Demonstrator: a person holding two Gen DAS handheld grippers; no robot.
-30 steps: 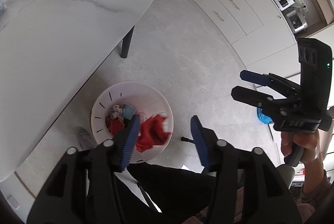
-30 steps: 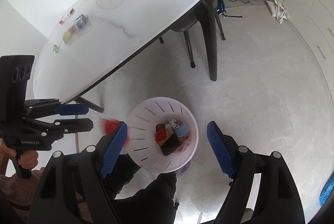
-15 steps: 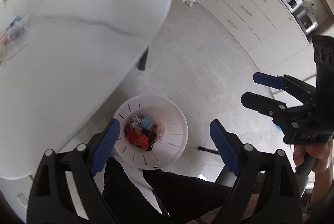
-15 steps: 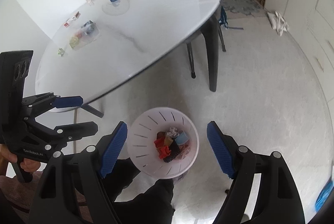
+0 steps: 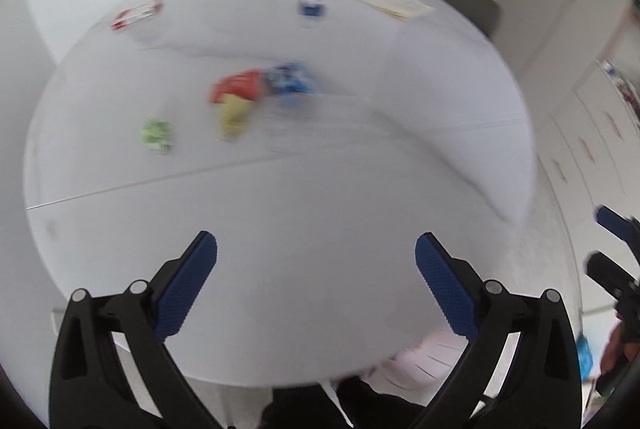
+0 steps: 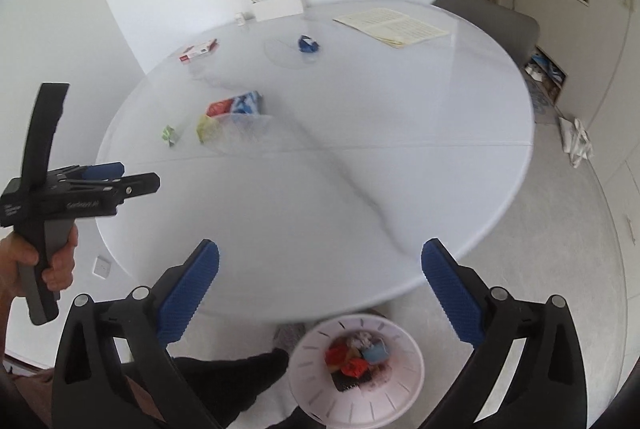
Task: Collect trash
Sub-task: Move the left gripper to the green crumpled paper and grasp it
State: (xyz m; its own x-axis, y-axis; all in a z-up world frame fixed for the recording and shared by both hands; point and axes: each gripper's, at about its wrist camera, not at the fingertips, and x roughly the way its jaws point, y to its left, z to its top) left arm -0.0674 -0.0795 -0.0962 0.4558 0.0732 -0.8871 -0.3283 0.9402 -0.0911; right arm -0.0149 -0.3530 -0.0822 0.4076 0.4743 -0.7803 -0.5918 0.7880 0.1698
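Crumpled wrappers (image 6: 224, 113) in red, blue, yellow and green, clustered mid-tabletop (image 6: 320, 189); badly smeared in the left view. More scraps inside the white slotted bin (image 6: 356, 369) on the floor, partly cut off. Left hand-held gripper (image 5: 316, 269) and right hand-held gripper (image 6: 320, 277) both just spread wide, empty.

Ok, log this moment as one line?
phase: between pickups | left gripper: jaws just opened, nothing between | right gripper: jaws just opened, nothing between | bin: holds trash | wrappers: on table
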